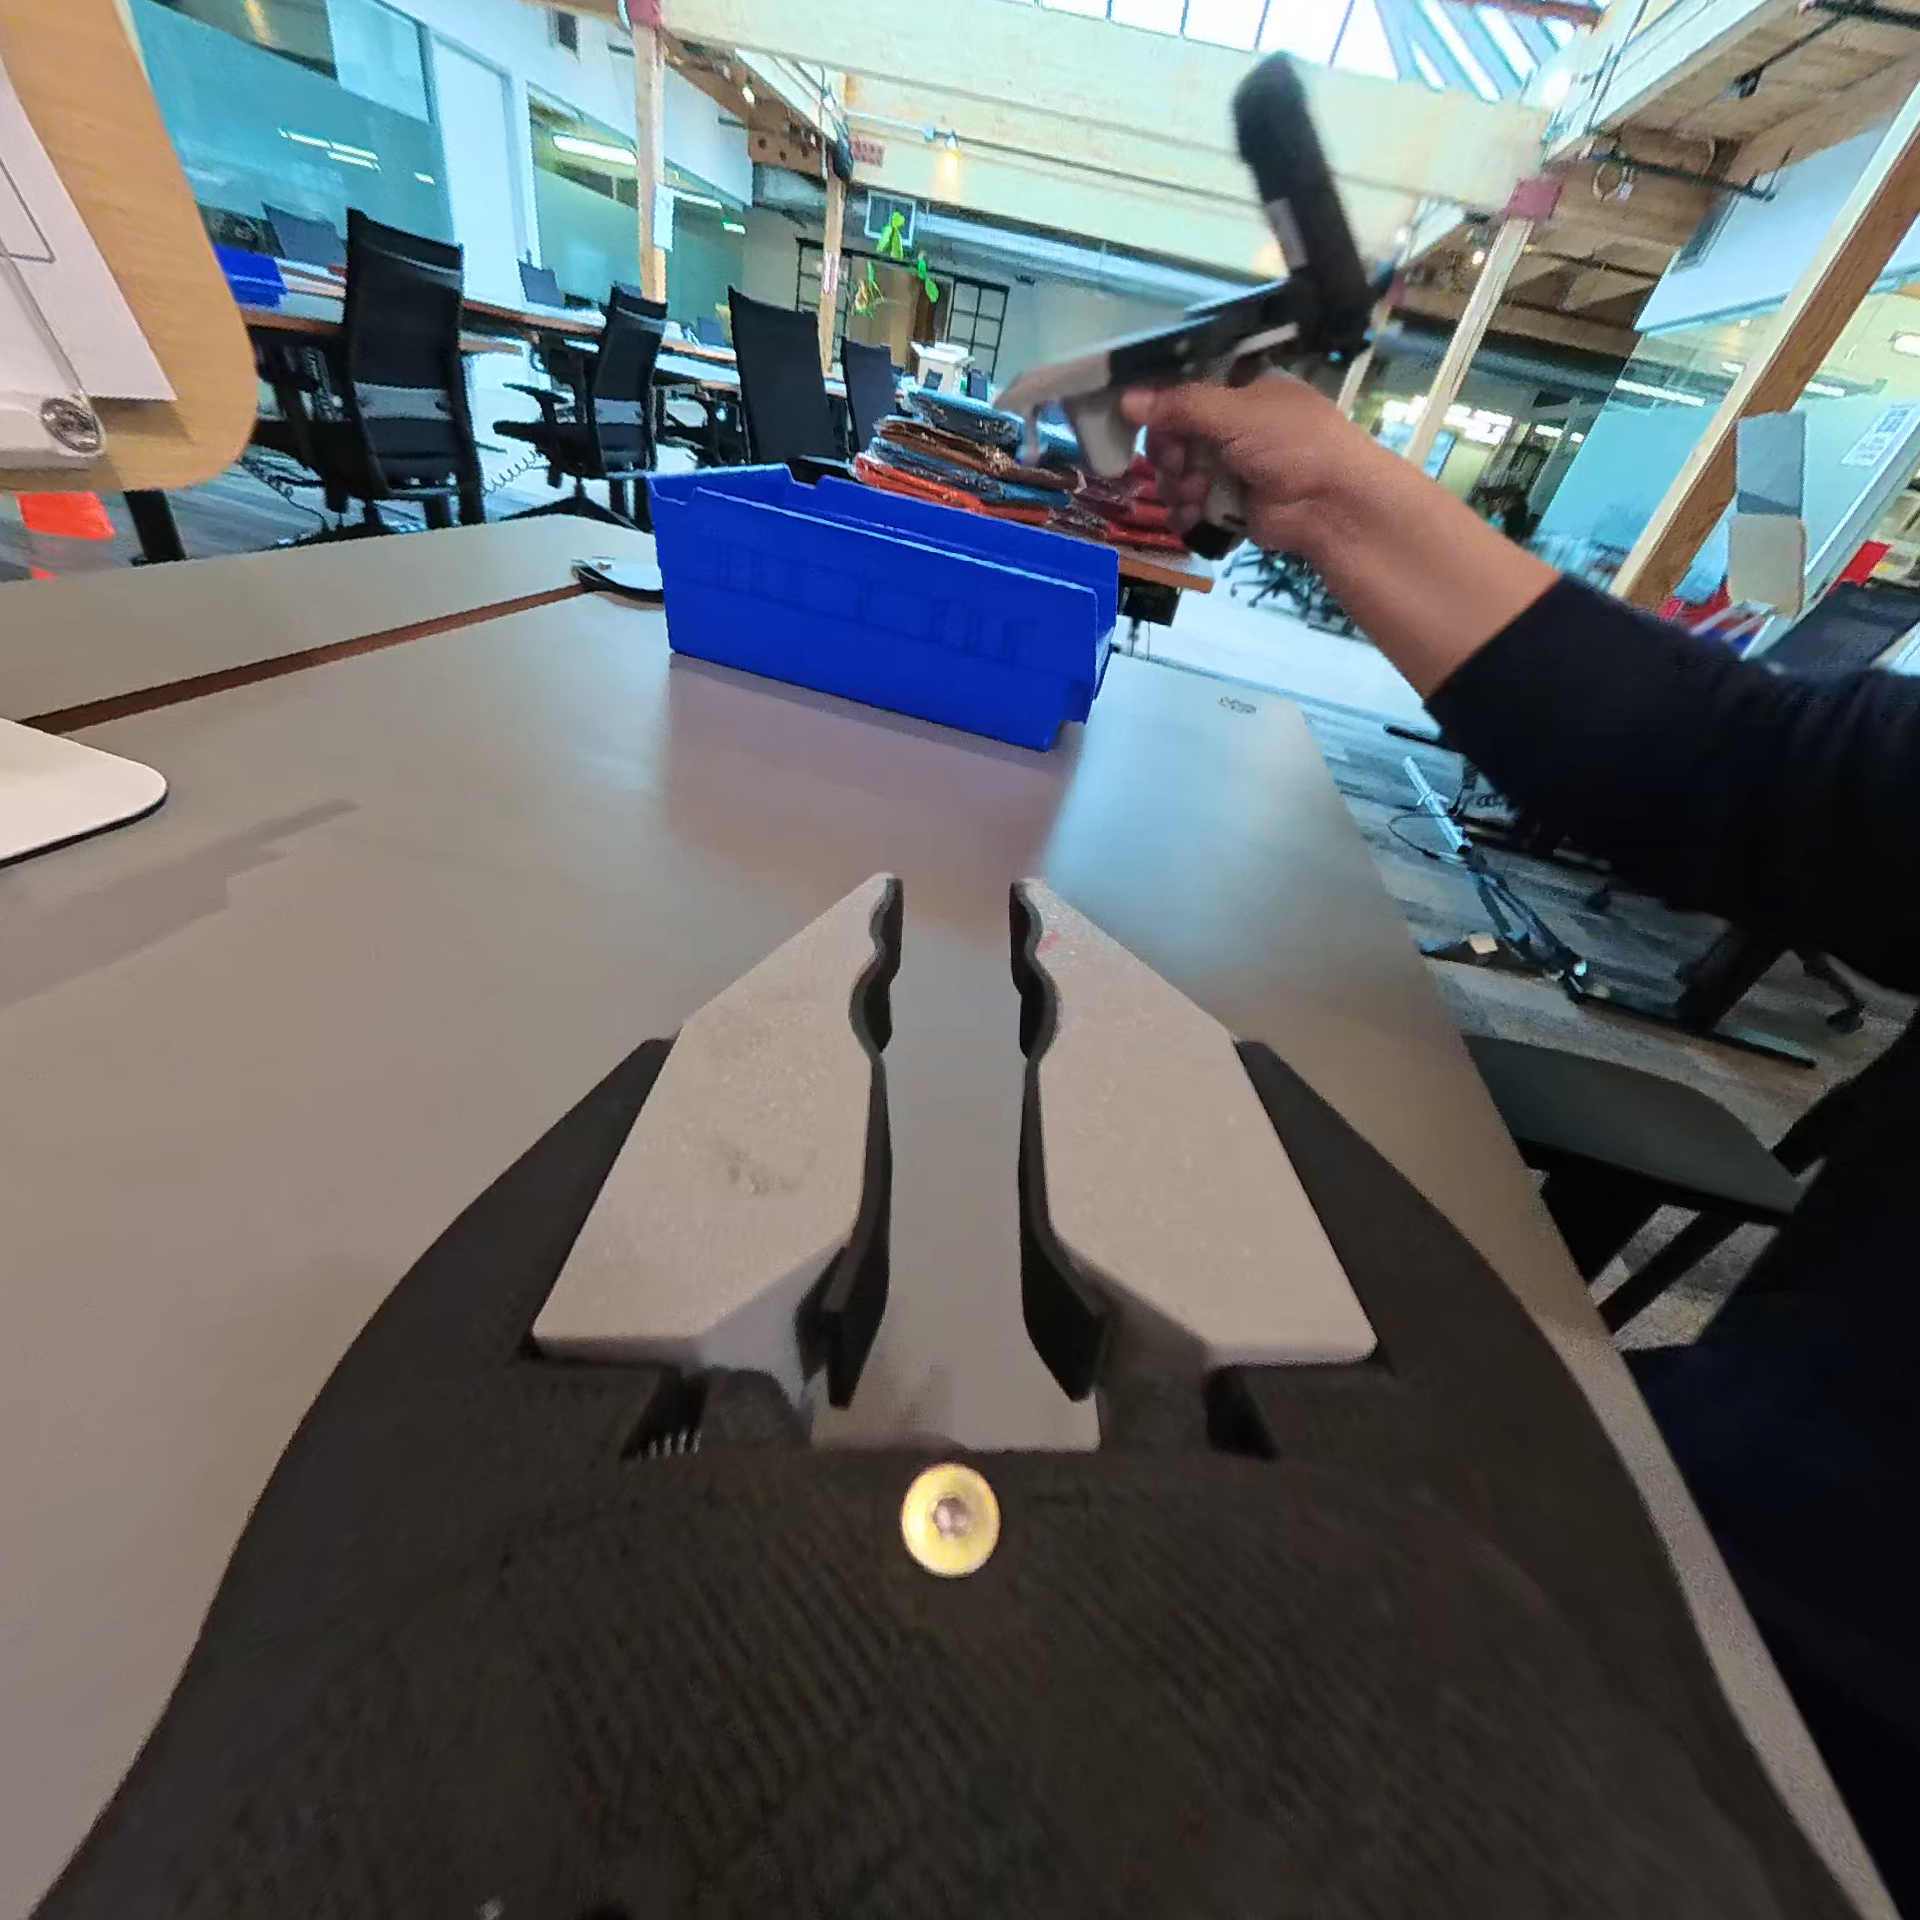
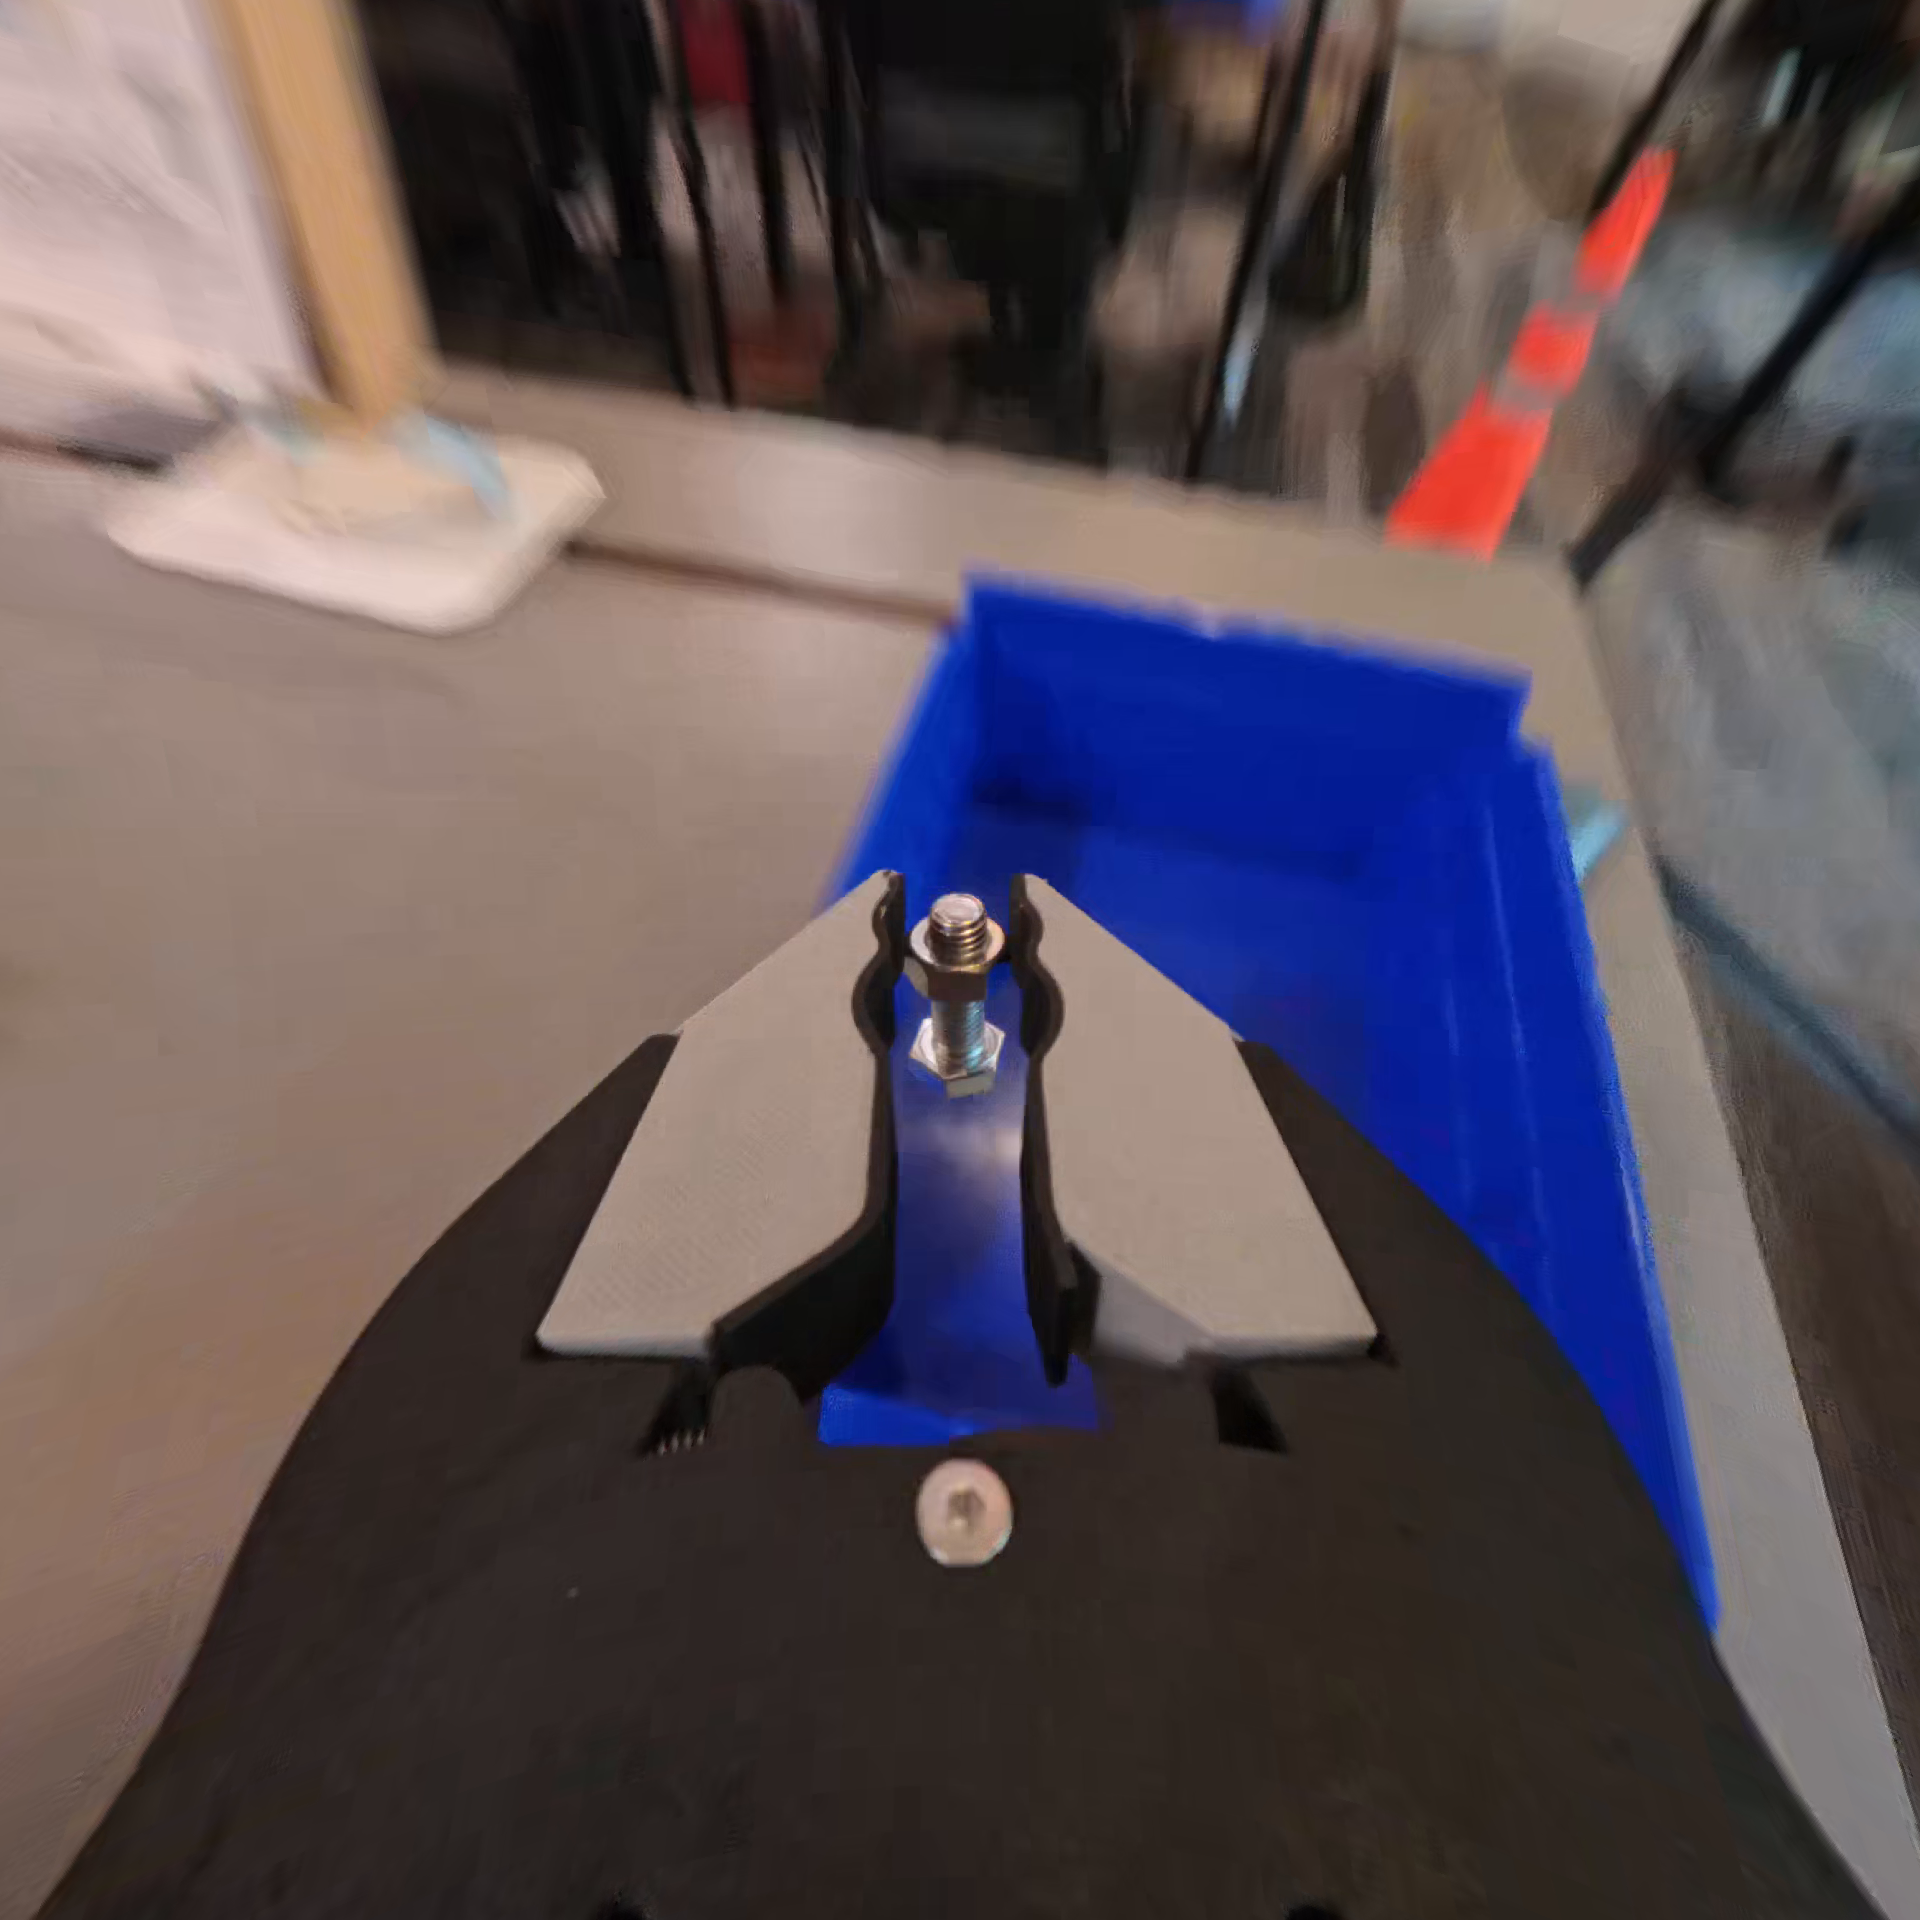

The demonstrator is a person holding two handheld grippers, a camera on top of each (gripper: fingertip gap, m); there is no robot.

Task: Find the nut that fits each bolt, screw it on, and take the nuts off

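Left gripper (image 1: 956,914) low over grey table (image 1: 416,935), fingers parted on nothing. Blue bin (image 1: 883,613) ahead. Right gripper (image 1: 1195,364) raised in hand (image 1: 1257,468) above bin.

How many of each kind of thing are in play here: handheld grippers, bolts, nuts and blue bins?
Handheld grippers: 2, the left gripper, open with nothing between its fingers, and the right gripper
Bolts: 1, the bolt between the right fingers
Nuts: 1, the nut threaded on it
Blue bins: 1, the blue bin
Total: 5
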